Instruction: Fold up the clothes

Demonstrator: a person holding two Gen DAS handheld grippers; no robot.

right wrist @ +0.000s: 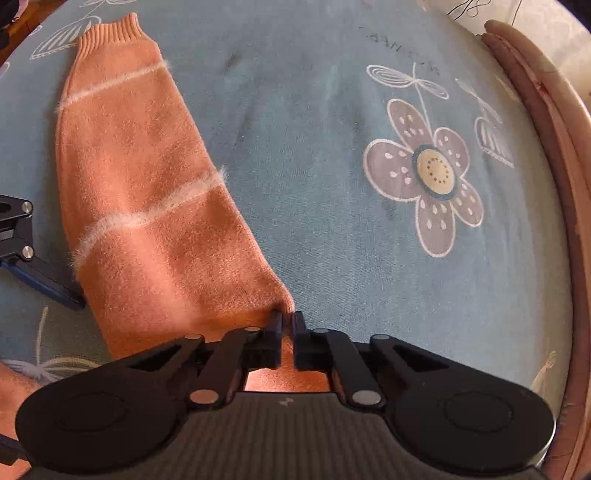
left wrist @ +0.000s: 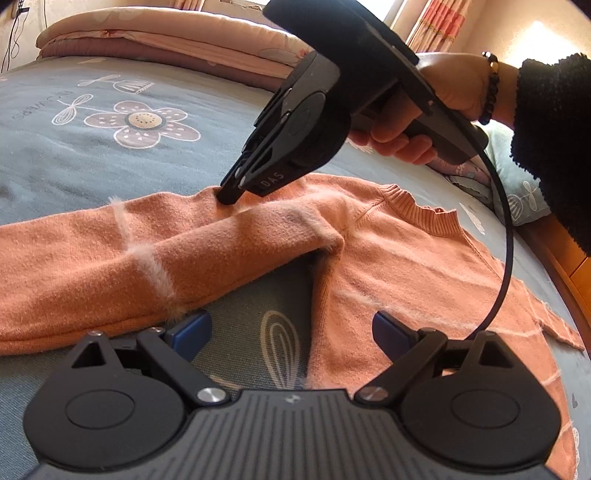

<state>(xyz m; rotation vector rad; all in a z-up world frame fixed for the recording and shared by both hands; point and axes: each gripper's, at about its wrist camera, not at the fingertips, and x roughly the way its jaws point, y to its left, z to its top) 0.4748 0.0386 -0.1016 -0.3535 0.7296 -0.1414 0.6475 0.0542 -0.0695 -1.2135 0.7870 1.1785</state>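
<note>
Orange knit, fuzzy with pale stripes: the sweater (left wrist: 388, 251) lies flat on the bed (left wrist: 74, 155), collar toward the person's side, 1 sleeve (right wrist: 147, 177) stretched out across the blue flowered sheet. The right hand-held gripper (right wrist: 286, 321) points steeply down at the sleeve's upper edge, close to the shoulder, and its jaws are closed on a pinch of the knit; the right wrist view shows fabric bunched between the tips. Pinching there, rather than at the cuff (right wrist: 110, 33), seems meant to give a hold from which the sleeve can be swung over the body in 1 move.

The left hand-held gripper (left wrist: 291, 332) hovers low over the gap under the armpit, jaws spread wide with nothing between them. 1 of its blue pads (left wrist: 192, 332) sits just beside the sleeve's lower edge, probably waiting to pin or catch the cloth once the fold begins. The person's hand (left wrist: 443, 103) grips the right tool's handle from above.

The fold looks barely begun: body flat, sleeve not yet brought in.
</note>
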